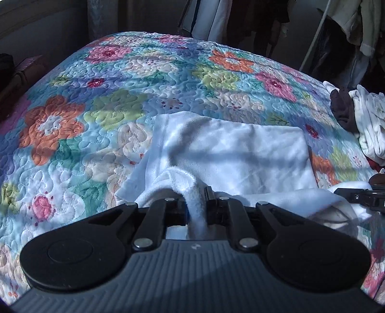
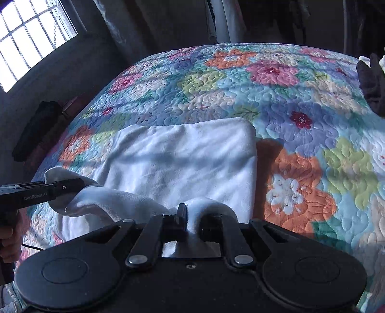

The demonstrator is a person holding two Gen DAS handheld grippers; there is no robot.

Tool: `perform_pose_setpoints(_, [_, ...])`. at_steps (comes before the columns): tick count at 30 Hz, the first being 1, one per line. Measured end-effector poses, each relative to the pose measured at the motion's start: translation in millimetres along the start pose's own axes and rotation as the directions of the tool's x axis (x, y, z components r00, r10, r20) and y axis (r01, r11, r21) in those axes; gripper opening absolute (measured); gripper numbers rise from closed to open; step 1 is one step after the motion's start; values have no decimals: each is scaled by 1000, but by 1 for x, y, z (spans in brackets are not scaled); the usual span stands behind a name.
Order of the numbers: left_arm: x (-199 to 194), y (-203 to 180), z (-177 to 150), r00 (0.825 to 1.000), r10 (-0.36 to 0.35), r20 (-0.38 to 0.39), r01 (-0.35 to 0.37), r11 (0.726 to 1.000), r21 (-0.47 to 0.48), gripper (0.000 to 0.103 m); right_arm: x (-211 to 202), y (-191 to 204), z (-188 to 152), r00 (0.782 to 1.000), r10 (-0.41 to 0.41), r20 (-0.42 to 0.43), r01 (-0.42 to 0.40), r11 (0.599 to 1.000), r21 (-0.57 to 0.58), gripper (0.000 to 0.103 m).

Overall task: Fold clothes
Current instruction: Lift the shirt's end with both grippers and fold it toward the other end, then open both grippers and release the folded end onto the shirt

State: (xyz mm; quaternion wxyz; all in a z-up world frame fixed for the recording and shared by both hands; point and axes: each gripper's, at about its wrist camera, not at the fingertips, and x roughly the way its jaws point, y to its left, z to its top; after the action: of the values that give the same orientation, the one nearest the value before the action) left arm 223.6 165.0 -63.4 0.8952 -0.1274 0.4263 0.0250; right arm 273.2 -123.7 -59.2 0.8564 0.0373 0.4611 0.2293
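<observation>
A flowered quilt covers the bed. On its near middle lies a white fleece cloth, partly folded, its far edge flat. At the far right sits a pile of white and dark clothes. The left gripper is closed on the cloth's near edge, and the right gripper pinches the same edge further right.

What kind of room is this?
Most likely a bedroom: a flowered quilt spread over what looks like a bed, clothes hanging behind it, and a barred window at the side.
</observation>
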Motion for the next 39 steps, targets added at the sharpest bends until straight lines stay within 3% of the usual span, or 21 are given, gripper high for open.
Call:
perform_pose_setpoints(5, [32,9,-12,1000,1,-27,-2,1000,-23,12,27,2,5,999,-53,-11,53,996,-72,11])
perform_pose_setpoints(9, [32,16,-19,1000,-21,-12,20,998,-59,12,33,2,2,998,-64,-15,62,993,-101,11])
perform_pose_setpoints(12, [26,14,-15,1000,9,-8,-10,999,-48,12,33,3,3,999,-53,-8,52,992,-117,11])
perform_pose_setpoints(16, [15,-1,-2,995,74,62,-76,996,41,12,27,8,14,999,-34,16,36,985,-171,10])
perform_pose_setpoints(18, [9,-3,9,989,96,116,-98,995,12,12,26,7,25,999,-18,42,25,984,-177,10])
perform_pose_setpoints(22, [12,-4,33,980,123,154,-117,992,-47,12,42,-2,57,997,3,83,9,990,-141,9])
perform_pose_setpoints(27, [53,-4,43,983,175,47,-174,985,-17,12,75,-21,78,999,33,-4,-33,995,-90,10])
perform_pose_setpoints(32, [63,-7,43,981,188,39,-188,982,9,12,72,-22,81,998,64,-14,-65,990,-128,10])
perform_pose_setpoints(36, [64,0,45,984,175,45,-173,984,-40,13,57,-29,80,995,86,43,-81,990,-118,20])
perform_pose_setpoints(39, [61,11,44,981,182,67,-172,975,-141,21,49,-41,78,990,92,109,-84,994,-75,27])
